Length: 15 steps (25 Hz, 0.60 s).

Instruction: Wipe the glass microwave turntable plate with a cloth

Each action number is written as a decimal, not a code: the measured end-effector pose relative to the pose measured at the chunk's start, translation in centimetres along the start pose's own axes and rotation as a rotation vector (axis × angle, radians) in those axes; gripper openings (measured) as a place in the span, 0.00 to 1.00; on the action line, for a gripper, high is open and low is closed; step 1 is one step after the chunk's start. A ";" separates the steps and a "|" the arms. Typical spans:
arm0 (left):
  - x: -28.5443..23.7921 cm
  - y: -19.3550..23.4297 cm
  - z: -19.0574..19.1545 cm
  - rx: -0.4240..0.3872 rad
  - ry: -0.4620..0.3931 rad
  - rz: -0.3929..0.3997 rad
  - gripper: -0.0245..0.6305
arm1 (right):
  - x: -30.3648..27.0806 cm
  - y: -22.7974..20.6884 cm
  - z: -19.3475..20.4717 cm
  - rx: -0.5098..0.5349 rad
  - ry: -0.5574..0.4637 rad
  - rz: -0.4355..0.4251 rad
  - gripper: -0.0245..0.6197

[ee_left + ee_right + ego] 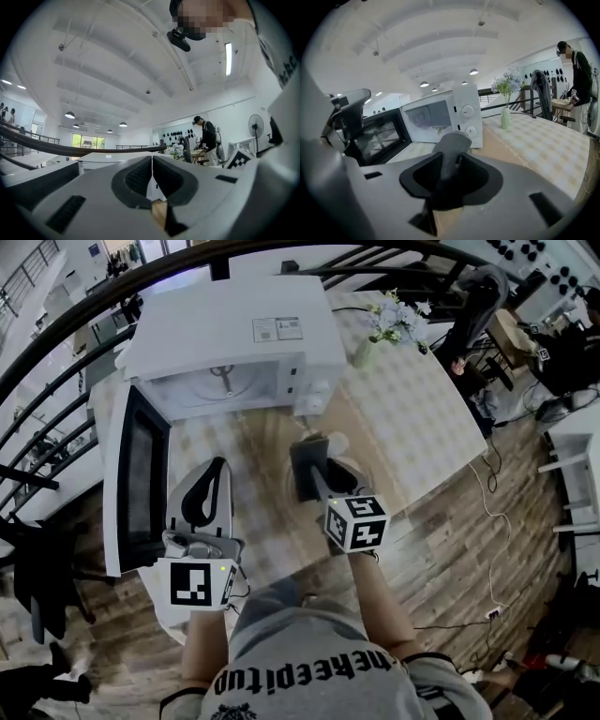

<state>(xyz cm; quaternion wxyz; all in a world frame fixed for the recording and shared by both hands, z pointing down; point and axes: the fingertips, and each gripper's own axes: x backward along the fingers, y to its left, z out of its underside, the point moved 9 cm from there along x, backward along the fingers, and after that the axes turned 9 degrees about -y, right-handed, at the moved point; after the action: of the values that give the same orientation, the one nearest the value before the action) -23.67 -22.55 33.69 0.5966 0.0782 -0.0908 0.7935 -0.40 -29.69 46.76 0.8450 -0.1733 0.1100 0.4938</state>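
At the far left the microwave door [141, 479] stands swung wide open, leaving the cavity clear. Just beside it, the left hand-held gripper [152, 176] has its jaws pressed together with nothing between them. Its own view looks up at the ceiling, so it is tilted away from the desk [427, 418] and seems parked out of the wiping hand's way.

Behind it the white microwave [234, 334] shows a bare floor with only the drive coupler in the middle, so the turntable is out for cleaning.

In front of the microwave the right hand-held gripper [450, 171] pinches a grey cloth [451, 145]. The cloth is bunched into a roll that sticks out past the jaw tips, which puts fabric rather than hard jaw towards the glass.

The glass turntable plate [354, 470] appears to lie flat on the desk under and around this gripper. It shows in the head view only as a faint round outline over a brownish patch. Whether the cloth touches it cannot be told. The wiping looks to be starting or under way, and since nothing steadies the plate, pressure should be light.

To the right a vase of flowers [367, 351] stands well apart from the plate.
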 end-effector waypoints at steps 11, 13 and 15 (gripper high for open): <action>-0.2 1.7 1.9 0.018 0.032 -0.003 0.05 | -6.5 1.0 4.4 0.071 0.209 0.027 0.23; -0.2 2.1 2.1 0.018 0.040 -0.010 0.05 | -7.6 1.3 5.3 0.097 0.253 0.025 0.23; -0.3 2.4 2.3 0.019 0.046 -0.018 0.05 | -8.5 1.7 6.0 0.131 0.295 0.023 0.23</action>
<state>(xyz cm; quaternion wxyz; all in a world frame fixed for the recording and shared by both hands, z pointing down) -25.85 -24.05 35.76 0.6048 0.0663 -0.0688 0.7906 -5.98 -33.26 54.94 0.8235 -0.1872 0.2669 0.4643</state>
